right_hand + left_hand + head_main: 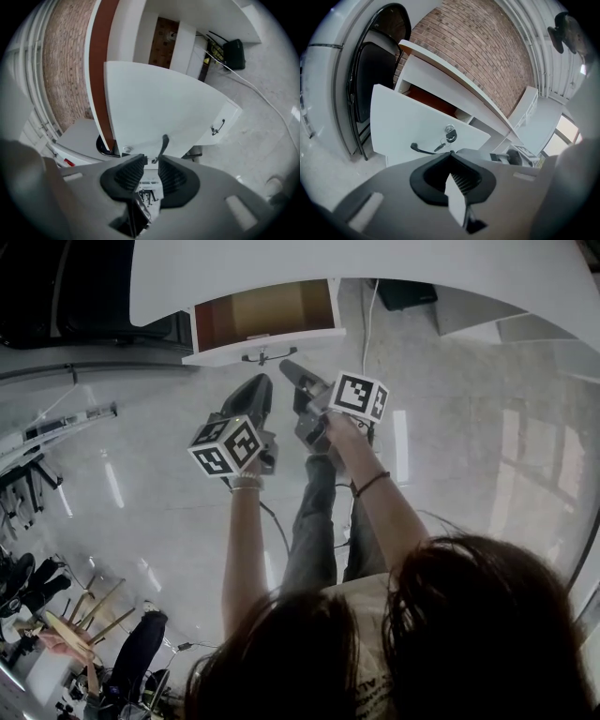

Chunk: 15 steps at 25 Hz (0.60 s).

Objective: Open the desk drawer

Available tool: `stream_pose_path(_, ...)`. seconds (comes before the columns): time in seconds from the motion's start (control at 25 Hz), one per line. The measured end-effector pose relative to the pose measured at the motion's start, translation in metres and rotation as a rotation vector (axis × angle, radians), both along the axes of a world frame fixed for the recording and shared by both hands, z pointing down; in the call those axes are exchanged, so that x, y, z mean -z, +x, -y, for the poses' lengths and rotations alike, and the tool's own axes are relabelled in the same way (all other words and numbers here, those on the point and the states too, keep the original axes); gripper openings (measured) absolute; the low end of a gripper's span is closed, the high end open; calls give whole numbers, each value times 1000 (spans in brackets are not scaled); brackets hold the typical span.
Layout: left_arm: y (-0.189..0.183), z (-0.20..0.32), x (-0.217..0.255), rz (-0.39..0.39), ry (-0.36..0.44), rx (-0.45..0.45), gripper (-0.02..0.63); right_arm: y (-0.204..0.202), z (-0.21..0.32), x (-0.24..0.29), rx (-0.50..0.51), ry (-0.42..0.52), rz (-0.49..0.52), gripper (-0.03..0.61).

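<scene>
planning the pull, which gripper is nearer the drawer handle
Right. The right gripper has the drawer handle just ahead of its parted fingers; the left gripper sits back from the drawer front, shut.

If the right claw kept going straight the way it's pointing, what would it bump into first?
Probably the dark handle on the white drawer front. It stands just ahead of the right claw, lined up with the gap between its open jaws. How near is hard to tell.
</scene>
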<state>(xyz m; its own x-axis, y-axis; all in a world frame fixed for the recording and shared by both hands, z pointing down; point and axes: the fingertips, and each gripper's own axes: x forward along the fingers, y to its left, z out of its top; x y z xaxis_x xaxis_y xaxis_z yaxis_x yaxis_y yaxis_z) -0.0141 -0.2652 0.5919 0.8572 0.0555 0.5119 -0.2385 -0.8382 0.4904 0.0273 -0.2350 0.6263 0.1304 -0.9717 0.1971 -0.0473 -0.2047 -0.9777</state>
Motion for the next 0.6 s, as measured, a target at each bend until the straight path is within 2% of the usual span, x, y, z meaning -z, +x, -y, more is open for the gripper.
stream_pose_path(0.32,-5,-18,35,-26,31,-24,-3,-11,-9,58,210,-81,-314,62)
stream_pose_path(0.6,-10,-24,79,-72,43,-16,-3,-21,-15,116,346,-126,-533,60)
